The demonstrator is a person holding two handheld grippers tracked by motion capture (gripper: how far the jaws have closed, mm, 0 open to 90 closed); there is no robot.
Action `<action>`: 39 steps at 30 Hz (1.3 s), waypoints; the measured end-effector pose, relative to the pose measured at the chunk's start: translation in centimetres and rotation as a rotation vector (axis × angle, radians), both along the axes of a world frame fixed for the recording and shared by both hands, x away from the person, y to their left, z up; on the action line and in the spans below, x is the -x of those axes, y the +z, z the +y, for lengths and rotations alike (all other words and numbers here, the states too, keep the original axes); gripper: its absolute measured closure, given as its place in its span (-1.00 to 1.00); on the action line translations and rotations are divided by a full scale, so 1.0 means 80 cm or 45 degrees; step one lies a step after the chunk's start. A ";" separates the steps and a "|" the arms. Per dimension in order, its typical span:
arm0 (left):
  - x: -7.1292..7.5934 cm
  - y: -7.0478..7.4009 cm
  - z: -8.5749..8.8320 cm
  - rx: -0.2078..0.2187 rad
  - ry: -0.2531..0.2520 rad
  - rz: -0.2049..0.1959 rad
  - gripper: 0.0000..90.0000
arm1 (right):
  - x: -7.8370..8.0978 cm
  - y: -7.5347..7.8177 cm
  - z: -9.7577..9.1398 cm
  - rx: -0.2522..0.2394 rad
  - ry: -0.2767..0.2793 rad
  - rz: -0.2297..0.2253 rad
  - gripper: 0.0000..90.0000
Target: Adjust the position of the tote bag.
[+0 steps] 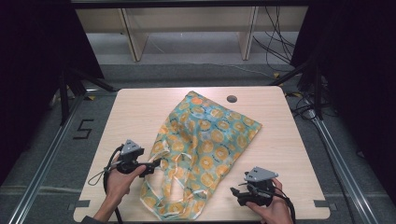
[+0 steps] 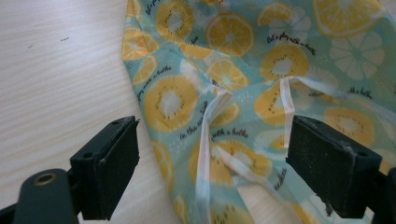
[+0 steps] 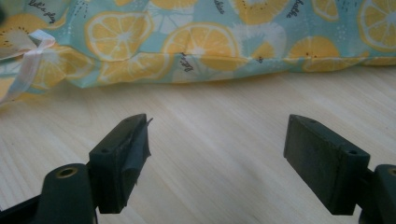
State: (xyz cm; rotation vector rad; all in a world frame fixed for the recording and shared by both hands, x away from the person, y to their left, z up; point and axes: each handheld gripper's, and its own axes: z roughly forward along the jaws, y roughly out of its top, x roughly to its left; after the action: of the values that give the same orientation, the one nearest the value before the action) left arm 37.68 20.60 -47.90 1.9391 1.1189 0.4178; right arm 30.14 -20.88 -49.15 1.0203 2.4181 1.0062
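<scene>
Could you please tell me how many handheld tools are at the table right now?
2. The left tool is at the near-left edge of the fruit-print bag; the right tool is over bare table by the bag's near-right side.

This looks like a lab: a wooden table [image 1: 140, 112] inside a metal frame [image 1: 42, 163], with black curtains [image 1: 28, 56] and loose cables [image 1: 275, 37].

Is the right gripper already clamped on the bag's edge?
No: the right gripper is open over bare table, short of the bag.
</scene>
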 end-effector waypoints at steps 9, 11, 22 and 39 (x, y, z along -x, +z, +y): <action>-0.044 -0.002 -0.017 -0.155 -0.065 0.088 -0.60 | -0.001 0.000 0.005 0.004 0.018 0.009 -0.48; -0.056 0.000 -0.019 -0.111 -0.050 0.107 -0.62 | -0.001 0.000 0.006 0.009 0.021 0.009 -0.48; -0.101 -0.009 -0.041 -0.119 -0.033 0.158 -0.39 | -0.001 0.000 0.010 0.023 0.026 -0.006 -0.47; -0.110 -0.017 -0.029 -0.222 -0.145 0.084 0.98 | 0.008 0.014 0.065 -0.075 0.154 0.010 -0.44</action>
State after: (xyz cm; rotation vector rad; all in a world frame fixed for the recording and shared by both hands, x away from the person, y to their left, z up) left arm 46.46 18.24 -49.29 2.1714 1.0361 0.4028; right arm 29.53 -15.65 -48.06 0.9076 2.4955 1.1220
